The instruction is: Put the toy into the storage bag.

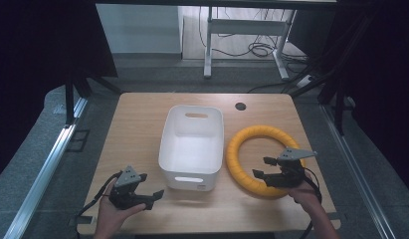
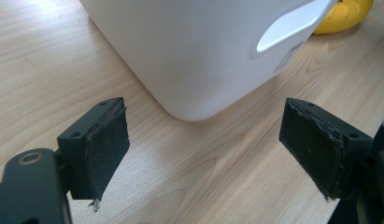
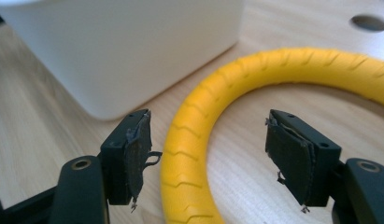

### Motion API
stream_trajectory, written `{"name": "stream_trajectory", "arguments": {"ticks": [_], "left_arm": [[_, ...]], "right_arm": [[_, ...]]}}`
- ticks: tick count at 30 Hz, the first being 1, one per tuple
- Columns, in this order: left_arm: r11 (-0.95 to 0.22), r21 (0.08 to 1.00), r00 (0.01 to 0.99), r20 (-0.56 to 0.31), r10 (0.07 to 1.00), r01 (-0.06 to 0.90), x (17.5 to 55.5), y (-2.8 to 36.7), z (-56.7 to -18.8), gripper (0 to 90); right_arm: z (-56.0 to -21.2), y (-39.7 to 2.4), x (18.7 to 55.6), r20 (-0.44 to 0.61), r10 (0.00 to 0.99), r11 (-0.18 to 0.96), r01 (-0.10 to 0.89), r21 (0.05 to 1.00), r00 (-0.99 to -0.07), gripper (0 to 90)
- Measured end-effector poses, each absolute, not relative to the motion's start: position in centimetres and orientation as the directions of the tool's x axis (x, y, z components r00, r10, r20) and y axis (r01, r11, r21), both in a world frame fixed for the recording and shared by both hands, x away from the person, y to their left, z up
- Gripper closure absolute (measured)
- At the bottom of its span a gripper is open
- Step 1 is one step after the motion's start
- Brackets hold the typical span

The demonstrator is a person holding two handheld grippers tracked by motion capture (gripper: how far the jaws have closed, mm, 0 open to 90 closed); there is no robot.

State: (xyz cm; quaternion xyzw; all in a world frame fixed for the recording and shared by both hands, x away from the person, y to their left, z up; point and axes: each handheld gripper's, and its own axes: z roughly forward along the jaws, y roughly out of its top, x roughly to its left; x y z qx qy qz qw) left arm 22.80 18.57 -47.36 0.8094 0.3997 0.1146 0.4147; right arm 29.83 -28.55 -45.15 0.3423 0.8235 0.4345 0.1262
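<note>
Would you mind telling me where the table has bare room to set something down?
The widest bare patch lies left of the white bin, out to the table edge. A narrow strip runs behind the bin. The right side is crowded: the yellow ring lies close beside the bin, with the right gripper over it.

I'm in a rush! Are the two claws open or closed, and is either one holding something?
Left claw: open, holding nothing, near the white bin.
Right claw: open, straddling the yellow ring, not gripping it.
</note>
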Motion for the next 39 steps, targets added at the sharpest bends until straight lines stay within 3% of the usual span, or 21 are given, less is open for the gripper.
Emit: {"name": "stream_trajectory", "arguments": {"ticks": [18, 39], "left_arm": [[-0.366, 0.743, 0.662, -0.137, 0.737, 0.561, 22.9, 18.1, -47.8, 15.9], [-0.374, 0.737, 0.661, -0.13, 0.739, 0.563, 23.1, 17.7, -48.2, 15.9]], "right_arm": [[-47.1, -24.3, 32.0, 0.004, 0.548, 0.734, 0.483, 0.477, -0.836, 31.0], [-50.0, -22.0, 32.3, -0.049, 0.468, 0.871, 0.451, 0.197, -0.882, 32.9]]}}
